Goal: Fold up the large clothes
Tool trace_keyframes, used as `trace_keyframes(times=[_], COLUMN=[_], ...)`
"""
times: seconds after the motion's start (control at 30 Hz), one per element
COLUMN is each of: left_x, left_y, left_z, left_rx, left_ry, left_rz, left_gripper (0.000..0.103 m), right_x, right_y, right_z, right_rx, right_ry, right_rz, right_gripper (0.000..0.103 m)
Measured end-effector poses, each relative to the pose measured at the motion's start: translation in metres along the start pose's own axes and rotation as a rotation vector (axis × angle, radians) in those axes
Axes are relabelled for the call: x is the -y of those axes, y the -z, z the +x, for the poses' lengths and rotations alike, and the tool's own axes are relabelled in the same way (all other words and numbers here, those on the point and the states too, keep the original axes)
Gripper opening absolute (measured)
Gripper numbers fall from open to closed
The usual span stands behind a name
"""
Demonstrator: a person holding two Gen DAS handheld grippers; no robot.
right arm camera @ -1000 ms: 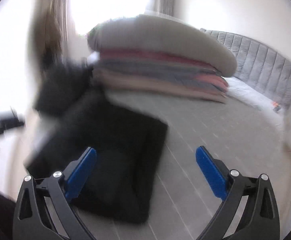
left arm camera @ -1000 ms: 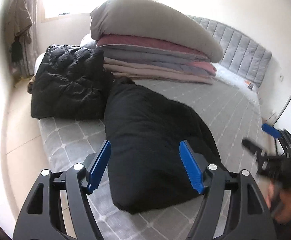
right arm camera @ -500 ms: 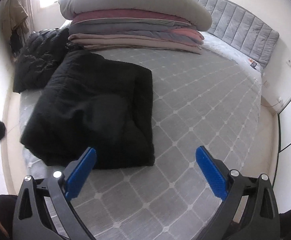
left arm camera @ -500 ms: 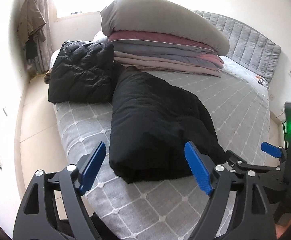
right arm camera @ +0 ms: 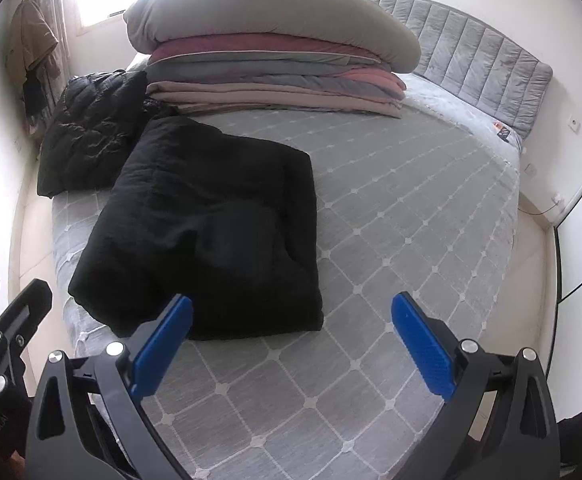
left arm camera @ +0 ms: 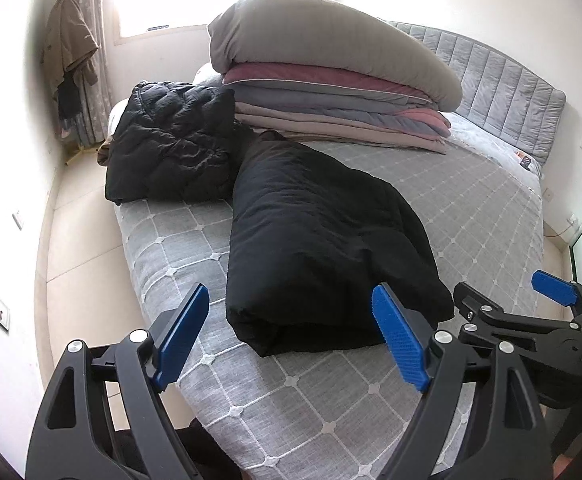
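A: Where is the black garment (left arm camera: 319,240)?

B: Folded into a thick bundle on the bed (left arm camera: 471,208), near its left edge. Its far end runs up toward the stack of bedding (left arm camera: 331,92), and its near end sits just ahead of both grippers.

A: Is anything gripping it?

B: No. The left gripper (left arm camera: 295,340) has its jaws spread wide, and they have just been opening further. Nothing is pinched between them. In the left wrist view the bundle's near end shows in the gap between the blue pads (left arm camera: 401,348), but the pads do not press on it.

A: And the right gripper?

B: The right gripper (right arm camera: 291,344) is also spread wide and empty. Through its gap you see bare grey quilt, with the bundle's near corner beside its left pad. It hangs above the bed, not touching the cloth.

A: Are the two grippers close?

B: Side by side. The right one shows at the right edge of the left wrist view, and the left one at the left edge of the right wrist view.

A: What else lies there?

B: A black puffer jacket (left arm camera: 171,144), crumpled at the bed's far left corner, touching the bundle's far end. Behind it, the stack of folded blankets with a big grey duvet on top. A grey padded headboard (left arm camera: 503,92) runs along the right side. A brown coat (left arm camera: 69,40) hangs by the window.
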State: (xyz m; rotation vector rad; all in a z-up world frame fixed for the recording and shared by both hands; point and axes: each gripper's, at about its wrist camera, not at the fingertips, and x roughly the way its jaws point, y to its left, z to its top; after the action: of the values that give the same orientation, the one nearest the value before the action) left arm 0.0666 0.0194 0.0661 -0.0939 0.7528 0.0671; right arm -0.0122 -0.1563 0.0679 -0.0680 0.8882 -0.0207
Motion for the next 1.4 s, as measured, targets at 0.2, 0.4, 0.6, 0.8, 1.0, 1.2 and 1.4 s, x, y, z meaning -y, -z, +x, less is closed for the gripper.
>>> trace_keyframes(times=[0.2,0.4,0.6,0.8,1.0,1.2,1.4], left_x=[0.0,-0.001,-0.001,-0.002,-0.001,-0.001,-0.002], left_y=[0.001,0.001,0.001,0.001,0.001,0.001,0.001], left_z=[0.001,0.002,0.003,0.003,0.003,0.003,0.003], left_rx=[-0.004,-0.002,-0.001,-0.002,-0.002,-0.001,-0.001], left_ry=[0.0,-0.003,-0.004,-0.003,-0.004,-0.003,-0.004], left_rz=[-0.004,-0.004,-0.003,-0.004,-0.004,-0.004,-0.005], left_gripper=[0.081,0.081,0.081,0.081,0.081,0.081,0.081], right_x=[-0.008,-0.011,-0.012,-0.012,-0.012,-0.013,-0.012], right_y=[0.001,0.001,0.002,0.003,0.003,0.003,0.003], right_z=[0.003,0.002,0.001,0.0,0.0,0.0,0.0], right_rx=[-0.005,-0.002,0.0,0.002,0.004,0.004,0.004], right_ry=[0.004,0.008,0.01,0.014,0.017,0.019,0.019], right_rz=[-0.003,-0.01,-0.015,-0.017,-0.02,-0.023,-0.023], right_gripper=[0.096,0.096,0.096,0.096,0.096,0.096,0.096])
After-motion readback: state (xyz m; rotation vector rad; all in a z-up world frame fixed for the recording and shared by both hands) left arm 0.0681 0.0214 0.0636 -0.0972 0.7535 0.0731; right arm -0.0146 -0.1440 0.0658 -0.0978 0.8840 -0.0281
